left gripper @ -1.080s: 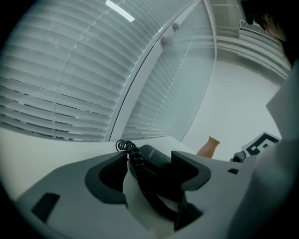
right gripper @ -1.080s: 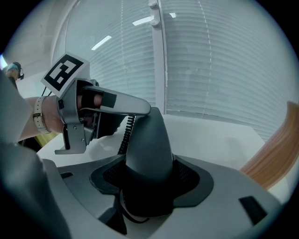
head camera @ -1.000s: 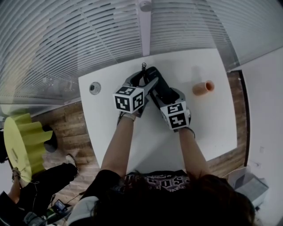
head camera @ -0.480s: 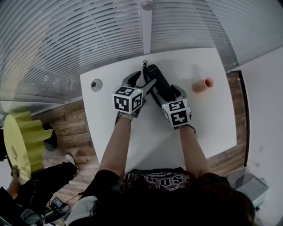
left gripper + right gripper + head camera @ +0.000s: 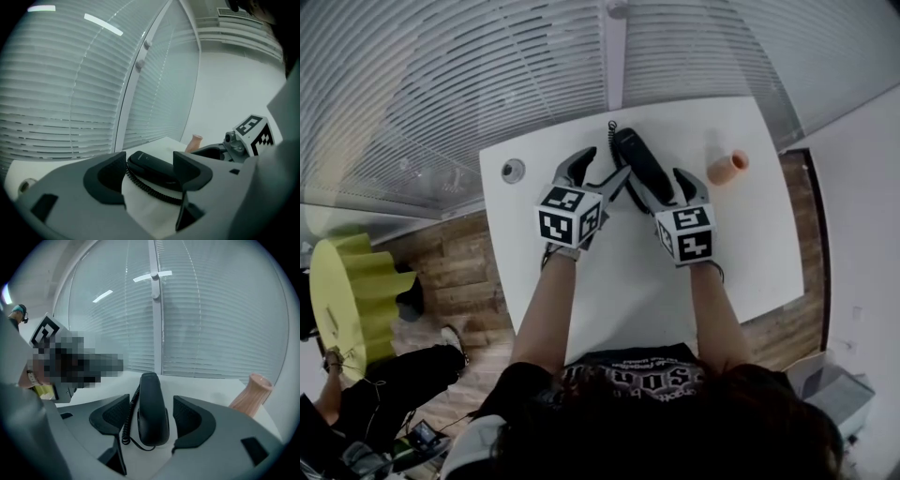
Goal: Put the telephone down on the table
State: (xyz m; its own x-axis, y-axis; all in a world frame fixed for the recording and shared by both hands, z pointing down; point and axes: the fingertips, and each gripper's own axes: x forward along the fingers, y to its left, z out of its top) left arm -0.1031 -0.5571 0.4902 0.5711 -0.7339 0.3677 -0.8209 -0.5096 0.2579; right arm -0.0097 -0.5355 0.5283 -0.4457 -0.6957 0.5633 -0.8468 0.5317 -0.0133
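A black telephone handset (image 5: 637, 159) with a coiled cord lies flat on the white table (image 5: 741, 253). My left gripper (image 5: 605, 169) is at its left side and its jaws are opening. In the left gripper view, one end of the handset (image 5: 152, 165) and its cord sit between the jaws of my left gripper (image 5: 145, 176), untouched by either pad. My right gripper (image 5: 667, 185) stands open at the handset's near end. In the right gripper view the handset (image 5: 152, 408) lies lengthwise between the jaws of that gripper (image 5: 151, 420), with a gap on each side.
A peach vase (image 5: 729, 168) lies on its side at the table's right, close to the right gripper. A round cable hole (image 5: 513, 171) is at the table's far left corner. Window blinds (image 5: 487, 75) stand behind the table. A yellow object (image 5: 347, 300) sits on the floor at left.
Both grippers have drawn back a little toward the person, and more of the handset shows beyond their fingertips. The handset stays lying on the table.
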